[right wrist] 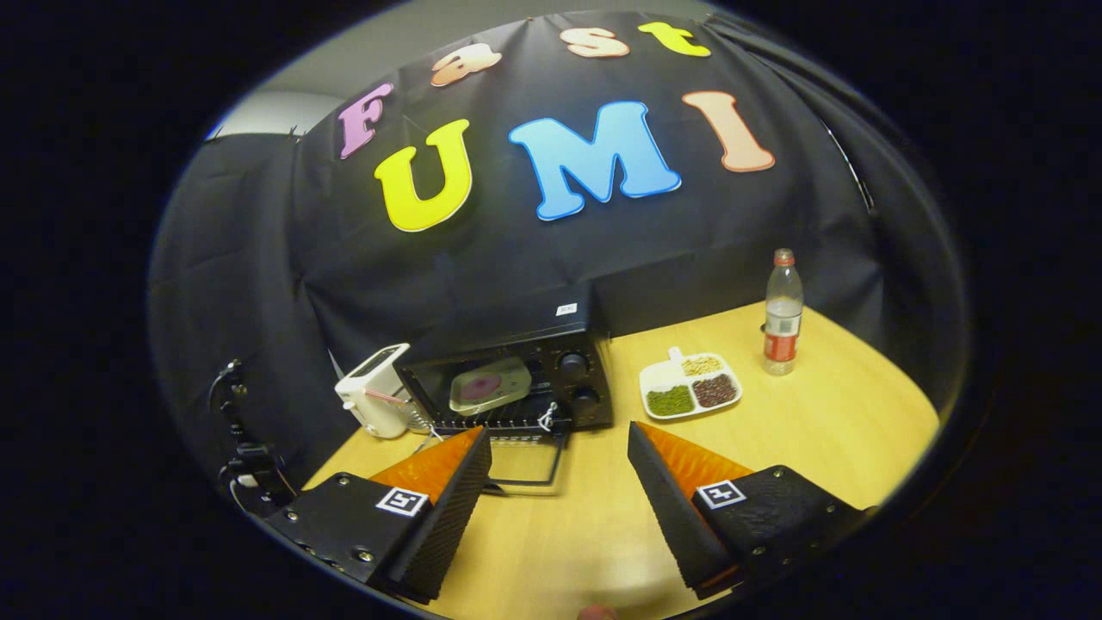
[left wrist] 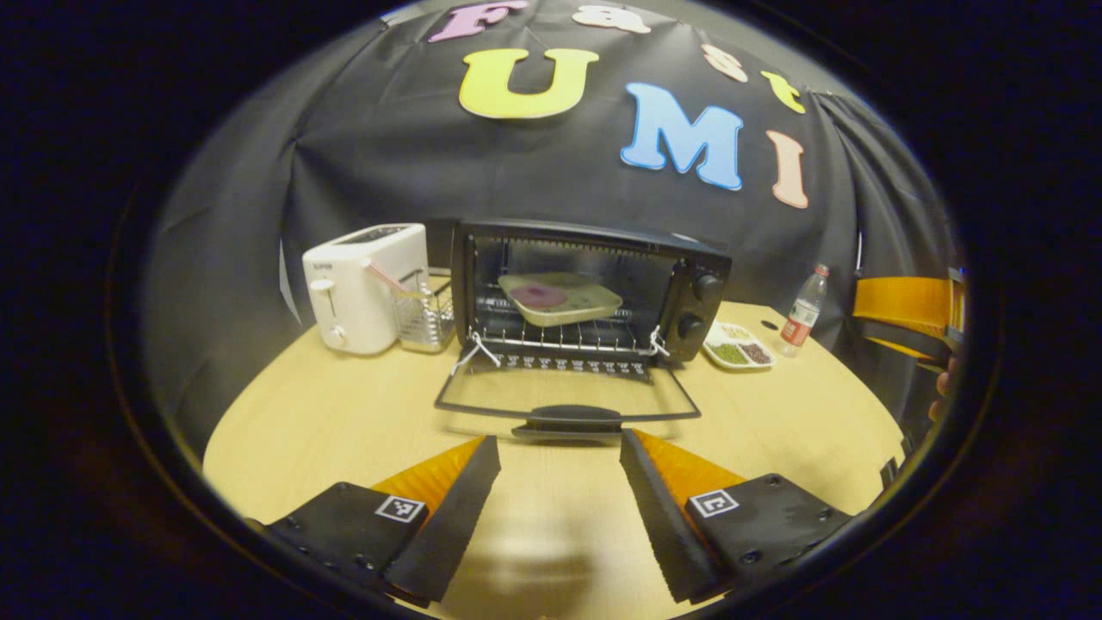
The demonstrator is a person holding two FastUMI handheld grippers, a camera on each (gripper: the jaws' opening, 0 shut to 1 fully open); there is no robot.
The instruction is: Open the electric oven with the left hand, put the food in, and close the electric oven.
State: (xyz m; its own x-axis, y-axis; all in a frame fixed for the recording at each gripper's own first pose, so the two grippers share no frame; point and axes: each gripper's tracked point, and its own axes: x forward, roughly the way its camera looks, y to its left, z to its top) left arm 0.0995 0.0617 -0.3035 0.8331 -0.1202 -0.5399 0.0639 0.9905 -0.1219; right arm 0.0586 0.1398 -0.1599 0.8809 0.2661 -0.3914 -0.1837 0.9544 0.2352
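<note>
Your left gripper (left wrist: 560, 448) is spread wide and holds nothing; it hovers over the table (left wrist: 344, 413), aimed straight at the oven (left wrist: 590, 293), with its tips just short of the door handle (left wrist: 568, 419). The door (left wrist: 564, 394) is folded all the way down, flat toward you. The food (left wrist: 538, 296), a purple round, lies in a pale tray (left wrist: 560, 299) on the rack (left wrist: 564, 340) inside the oven cavity.

Your right gripper (right wrist: 560, 456) is also spread wide and empty, held above the table to the right of the oven, well apart from it. In the left gripper view, part of that right gripper shows at the far right edge, with fingers of a hand below it.

A toaster (left wrist: 366, 288) stands left of the oven, a wire basket (left wrist: 424, 312) between the two. A divided dish (right wrist: 690, 387) of beans sits just right of the oven; a bottle (right wrist: 782, 312) stands beyond it
</note>
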